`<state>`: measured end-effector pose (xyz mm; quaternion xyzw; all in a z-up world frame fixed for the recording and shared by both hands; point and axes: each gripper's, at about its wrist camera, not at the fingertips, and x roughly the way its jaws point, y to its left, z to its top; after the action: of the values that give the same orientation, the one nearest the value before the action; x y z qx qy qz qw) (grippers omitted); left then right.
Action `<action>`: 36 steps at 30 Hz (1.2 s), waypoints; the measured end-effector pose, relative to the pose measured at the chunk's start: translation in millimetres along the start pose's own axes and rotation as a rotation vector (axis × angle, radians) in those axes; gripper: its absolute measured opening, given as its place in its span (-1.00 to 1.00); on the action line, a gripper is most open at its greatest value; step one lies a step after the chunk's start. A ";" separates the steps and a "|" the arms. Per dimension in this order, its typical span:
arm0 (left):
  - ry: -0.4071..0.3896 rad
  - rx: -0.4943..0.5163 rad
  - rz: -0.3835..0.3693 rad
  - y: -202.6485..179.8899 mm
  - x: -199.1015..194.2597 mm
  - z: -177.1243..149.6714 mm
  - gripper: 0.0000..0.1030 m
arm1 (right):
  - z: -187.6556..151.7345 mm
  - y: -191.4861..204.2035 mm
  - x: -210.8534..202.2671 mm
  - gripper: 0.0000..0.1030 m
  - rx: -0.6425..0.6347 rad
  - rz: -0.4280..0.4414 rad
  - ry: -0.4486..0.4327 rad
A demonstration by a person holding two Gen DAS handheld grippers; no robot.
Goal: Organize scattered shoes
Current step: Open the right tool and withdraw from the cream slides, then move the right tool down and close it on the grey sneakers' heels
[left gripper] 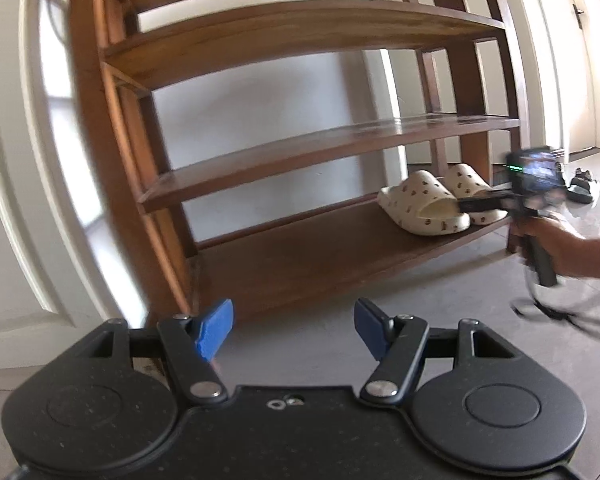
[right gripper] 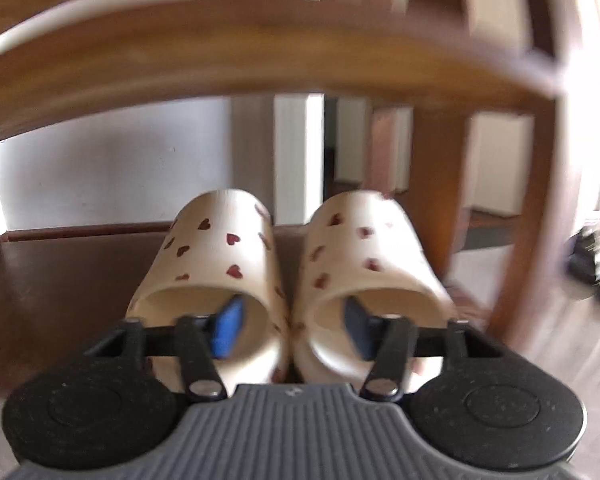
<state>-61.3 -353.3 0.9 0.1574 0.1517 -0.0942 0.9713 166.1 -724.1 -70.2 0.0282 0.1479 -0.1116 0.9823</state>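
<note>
With the cream slippers (right gripper: 288, 280) set together on the rack's bottom shelf (left gripper: 300, 256), the right gripper (right gripper: 292, 328) stood released, one finger in each; withdrawing seemed next, while the left gripper (left gripper: 294, 328) waited, spread and empty.

Two cream slippers with small dark-red hearts stand side by side, touching, upright on their soles. They sit directly ahead of the right tongs (right gripper: 290, 330), heels toward them: the left slipper (right gripper: 220, 256) has one pad inside its opening, the right slipper (right gripper: 364, 256) has the other, neither pad pressing.
</note>
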 end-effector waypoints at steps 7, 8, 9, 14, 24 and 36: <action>0.020 0.001 0.244 55.9 -53.9 -0.9 0.30 | -41.1 52.6 -107.0 0.38 0.080 0.383 0.083; 0.021 0.003 0.267 61.2 -63.5 -1.4 0.30 | -48.2 74.6 -118.8 0.37 0.056 0.477 0.124; 0.021 0.007 0.280 63.1 -69.1 -1.7 0.30 | -52.1 96.5 -128.8 0.33 0.043 0.580 0.169; 0.019 0.043 0.367 81.6 -100.6 -8.2 0.30 | -64.2 194.9 -172.0 0.16 0.008 1.063 0.385; -0.073 -0.102 0.338 114.3 -118.1 -9.6 0.31 | -45.8 286.5 -129.3 0.26 0.071 0.981 1.023; -0.136 -0.180 0.248 152.4 -128.0 -29.0 0.32 | -84.6 364.6 -126.9 0.06 -0.010 0.641 1.060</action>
<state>-153.7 -184.2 58.5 0.0806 0.0730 0.0300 0.9936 106.8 -335.0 -105.1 0.1183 0.6006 0.2187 0.7599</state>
